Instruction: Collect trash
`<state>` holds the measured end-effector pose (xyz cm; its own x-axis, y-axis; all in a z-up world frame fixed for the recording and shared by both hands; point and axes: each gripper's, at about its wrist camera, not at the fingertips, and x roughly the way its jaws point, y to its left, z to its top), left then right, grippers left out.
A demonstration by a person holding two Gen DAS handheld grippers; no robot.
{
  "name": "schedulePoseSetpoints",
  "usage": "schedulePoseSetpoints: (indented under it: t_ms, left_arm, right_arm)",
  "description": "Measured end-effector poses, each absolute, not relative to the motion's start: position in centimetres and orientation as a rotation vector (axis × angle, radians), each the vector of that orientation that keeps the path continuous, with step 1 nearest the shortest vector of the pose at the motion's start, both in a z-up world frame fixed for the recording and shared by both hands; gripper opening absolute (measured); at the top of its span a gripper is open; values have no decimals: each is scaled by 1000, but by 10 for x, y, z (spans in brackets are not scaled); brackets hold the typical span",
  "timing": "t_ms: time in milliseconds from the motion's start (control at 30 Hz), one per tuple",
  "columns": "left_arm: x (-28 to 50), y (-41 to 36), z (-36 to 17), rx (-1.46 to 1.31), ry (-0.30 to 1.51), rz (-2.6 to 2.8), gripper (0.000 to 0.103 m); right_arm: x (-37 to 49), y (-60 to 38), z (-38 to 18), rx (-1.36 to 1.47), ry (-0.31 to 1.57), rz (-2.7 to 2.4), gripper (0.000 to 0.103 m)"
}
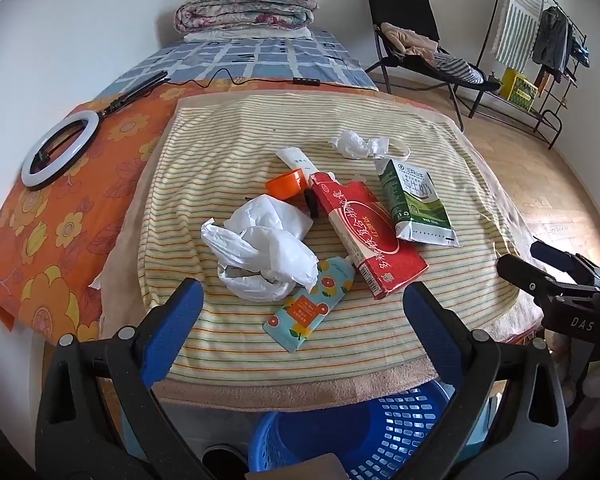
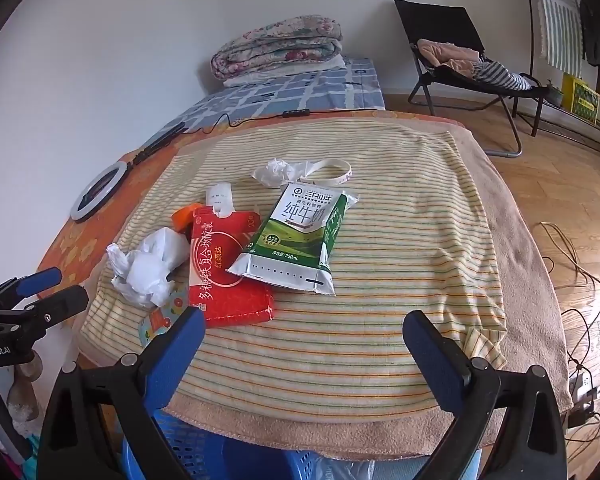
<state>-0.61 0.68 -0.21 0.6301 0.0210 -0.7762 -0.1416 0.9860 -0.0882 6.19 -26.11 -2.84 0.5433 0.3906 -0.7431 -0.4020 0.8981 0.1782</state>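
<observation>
Trash lies on a striped towel (image 1: 440, 148) on the bed: a crumpled white plastic bag (image 1: 266, 250), a red box (image 1: 366, 232), a green milk carton (image 1: 414, 200), a teal fruit-print pouch (image 1: 314, 306), an orange cap (image 1: 286, 185), a white tube (image 1: 298, 160) and crumpled tissue (image 1: 356, 145). My left gripper (image 1: 304, 322) is open and empty, just short of the pouch. My right gripper (image 2: 302, 346) is open and empty over bare towel, near the red box (image 2: 224, 268) and the carton (image 2: 300, 236). A blue basket (image 1: 364, 428) stands below the bed edge.
A ring light (image 1: 60, 148) with its cable lies on the orange floral sheet at left. A folded quilt (image 1: 246, 8) sits at the far end of the bed. A black folding chair (image 1: 416, 48) and a clothes rack (image 1: 540, 40) stand at right. Cables (image 2: 580, 280) lie on the wooden floor.
</observation>
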Motion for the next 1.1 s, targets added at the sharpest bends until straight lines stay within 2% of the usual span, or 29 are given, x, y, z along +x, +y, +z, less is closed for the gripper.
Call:
schedulePoseSetpoints:
  t_ms: [1100]
  left_arm:
    - [-9, 20, -12, -162, 915, 121, 102]
  right_arm:
    - [63, -258, -38, -78, 899, 459, 99]
